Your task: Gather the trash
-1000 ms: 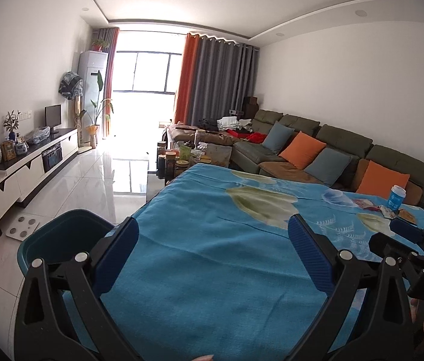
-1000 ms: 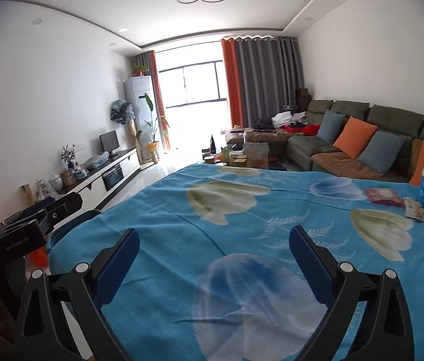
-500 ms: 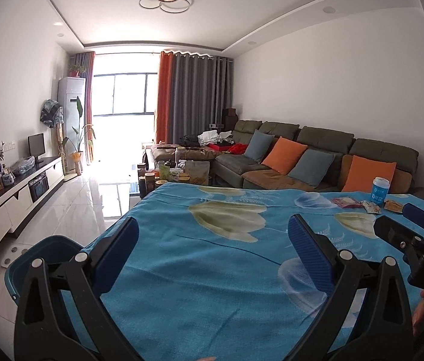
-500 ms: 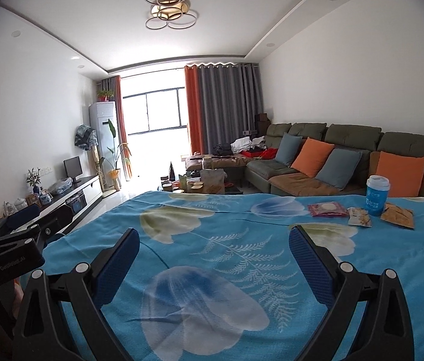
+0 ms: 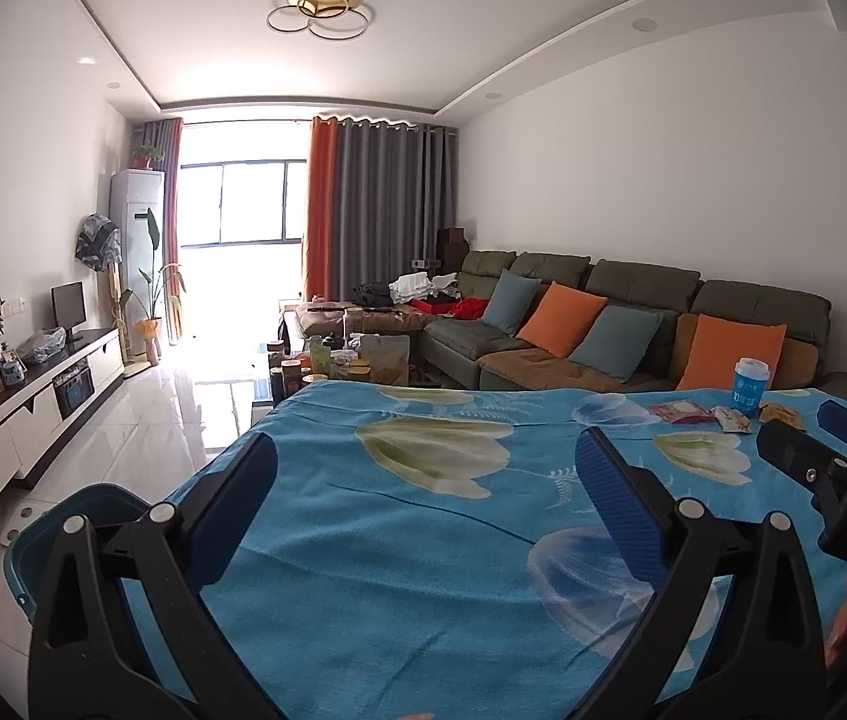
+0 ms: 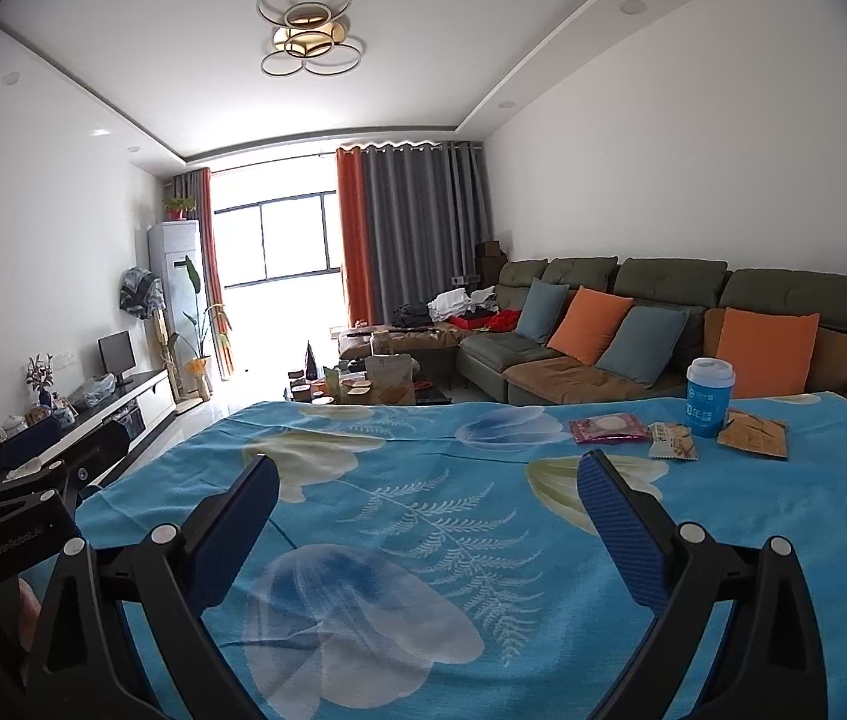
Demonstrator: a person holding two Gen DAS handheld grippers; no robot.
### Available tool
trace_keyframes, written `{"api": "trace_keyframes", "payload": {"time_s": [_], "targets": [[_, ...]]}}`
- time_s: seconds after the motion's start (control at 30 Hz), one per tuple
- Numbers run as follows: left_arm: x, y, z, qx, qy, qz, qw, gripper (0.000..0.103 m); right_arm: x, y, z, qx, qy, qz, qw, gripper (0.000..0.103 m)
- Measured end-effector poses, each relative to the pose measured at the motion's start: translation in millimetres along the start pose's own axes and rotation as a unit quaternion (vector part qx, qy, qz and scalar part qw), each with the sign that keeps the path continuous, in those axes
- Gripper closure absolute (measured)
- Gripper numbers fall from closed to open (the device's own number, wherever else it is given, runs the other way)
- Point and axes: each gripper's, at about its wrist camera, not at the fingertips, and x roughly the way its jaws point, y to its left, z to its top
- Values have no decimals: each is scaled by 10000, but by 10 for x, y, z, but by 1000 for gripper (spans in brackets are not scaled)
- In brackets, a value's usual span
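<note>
left claw (image 5: 423, 480) wide, empty | right claw (image 6: 426, 483) wide, empty | cup (image 6: 709, 397), wrappers (image 6: 672, 440) ahead-right of right claw, grouped for pickup | bin (image 5: 72, 525) below-left of left claw, likely the drop point

A blue cup (image 6: 709, 397) with a white lid stands upright at the tabletop's far right. Three wrappers lie flat by it: pink (image 6: 608, 428), white (image 6: 673, 440) just left, orange (image 6: 753, 435) just right. A teal bin (image 5: 78, 519) sits beside the tabletop.

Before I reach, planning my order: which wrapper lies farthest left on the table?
The pink wrapper. It lies left of the white wrapper, the blue cup and the brown wrapper.
</note>
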Motion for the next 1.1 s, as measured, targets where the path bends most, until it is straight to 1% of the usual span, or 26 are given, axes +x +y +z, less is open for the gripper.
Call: {"api": "trace_keyframes", "payload": {"time_s": [0.63, 1.1], "targets": [[4, -45, 26, 40, -51, 34, 10000, 5, -73, -19, 26, 43, -122, -33, 9999, 7], [-34, -25, 13, 16, -71, 74, 9999, 6, -78, -26, 32, 53, -109, -31, 9999, 7]]}}
